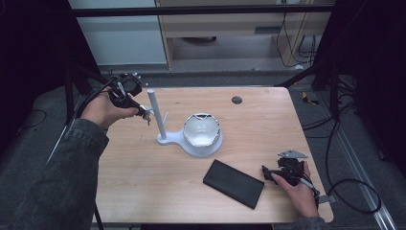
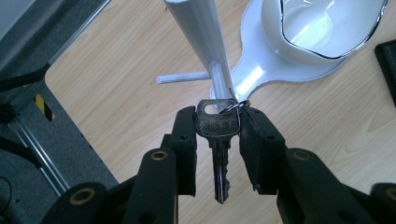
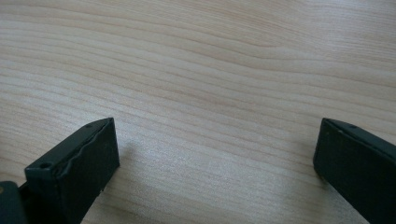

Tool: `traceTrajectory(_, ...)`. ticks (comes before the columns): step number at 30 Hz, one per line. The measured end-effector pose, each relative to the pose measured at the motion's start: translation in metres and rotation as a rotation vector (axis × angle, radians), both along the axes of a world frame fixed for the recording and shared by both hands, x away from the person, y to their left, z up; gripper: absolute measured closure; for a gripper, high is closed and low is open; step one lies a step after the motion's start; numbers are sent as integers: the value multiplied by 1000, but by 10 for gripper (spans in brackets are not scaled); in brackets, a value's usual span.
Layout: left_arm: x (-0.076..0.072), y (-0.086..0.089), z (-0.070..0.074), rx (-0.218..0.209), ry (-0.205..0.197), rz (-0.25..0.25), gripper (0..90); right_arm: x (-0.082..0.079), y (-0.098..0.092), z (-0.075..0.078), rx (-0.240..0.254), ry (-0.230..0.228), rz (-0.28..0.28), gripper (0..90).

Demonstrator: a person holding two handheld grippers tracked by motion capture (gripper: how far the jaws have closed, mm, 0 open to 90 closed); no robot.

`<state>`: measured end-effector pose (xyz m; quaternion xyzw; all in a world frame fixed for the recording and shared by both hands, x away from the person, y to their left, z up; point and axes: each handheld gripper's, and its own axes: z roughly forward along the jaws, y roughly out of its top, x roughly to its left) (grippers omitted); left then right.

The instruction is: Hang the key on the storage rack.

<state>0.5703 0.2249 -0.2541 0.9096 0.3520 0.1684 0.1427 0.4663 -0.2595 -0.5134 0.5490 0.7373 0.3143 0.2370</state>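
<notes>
Left gripper view puts the left claw [image 2: 218,135] at the lower middle of the frame, its two black jaws clenched on the flat head of a metal key [image 2: 218,140]. The blade hangs straight down between the jaws toward the bottom edge, so the key's long axis runs top to bottom in this frame, head up and tip down. A thin wire ring [image 2: 232,104] passes through the hole in the head and sits against the foot of the white post [image 2: 198,32], just where a short peg [image 2: 183,77] sticks out to the left.

I judge the key light, stiff and hard, smooth enough to twist between the pads if pinched by its edge; the broad head is the sound place to hold it, as now.

Beyond the post, in the upper right of the frame, the stand's base carries a white bowl [image 2: 322,28]. In the high view the same stand [image 1: 190,136] is at the middle of the wooden counter [image 1: 143,182], with a black flat box [image 1: 233,183] lying lower right of it.

Right claw [image 3: 215,154], in the right gripper view, is released, jaws wide apart over bare wood.
</notes>
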Motion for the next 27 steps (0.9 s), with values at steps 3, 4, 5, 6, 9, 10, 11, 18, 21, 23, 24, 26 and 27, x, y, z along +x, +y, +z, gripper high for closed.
traceTrajectory(3,1,0,-1,-3,2,2,674,0,0,0,-1,-1,2,6)
traceTrajectory(4,1,0,-1,-3,2,1,674,0,0,0,-1,-1,3,6)
traceTrajectory(5,2,-1,-2,-5,1,2,674,0,0,0,-1,-1,3,6)
traceTrajectory(6,2,-1,-3,-5,1,2,674,0,0,0,-2,-1,3,6)
traceTrajectory(9,3,-2,-4,-7,3,6,674,0,0,0,-1,-1,3,6)
traceTrajectory(10,3,-2,-4,-7,3,6,674,0,0,0,2,-1,2,6)
traceTrajectory(11,4,-3,-4,-8,3,7,674,0,0,0,-1,-1,3,6)
traceTrajectory(18,5,-5,-5,-16,-3,8,674,0,0,0,-1,-1,3,6)
traceTrajectory(21,5,-6,-5,-13,-2,4,674,0,0,0,4,0,1,6)
traceTrajectory(23,5,-7,-3,-46,-22,-1,797,0,0,0,3,-1,2,6)
traceTrajectory(24,4,-8,-2,-47,-34,4,795,0,0,0,3,-1,3,6)
traceTrajectory(26,5,-10,-2,-33,-29,-11,729,0,0,0,3,-1,3,5)
traceTrajectory(27,4,-11,-2,-31,-37,-7,691,0,0,0,3,-1,3,6)
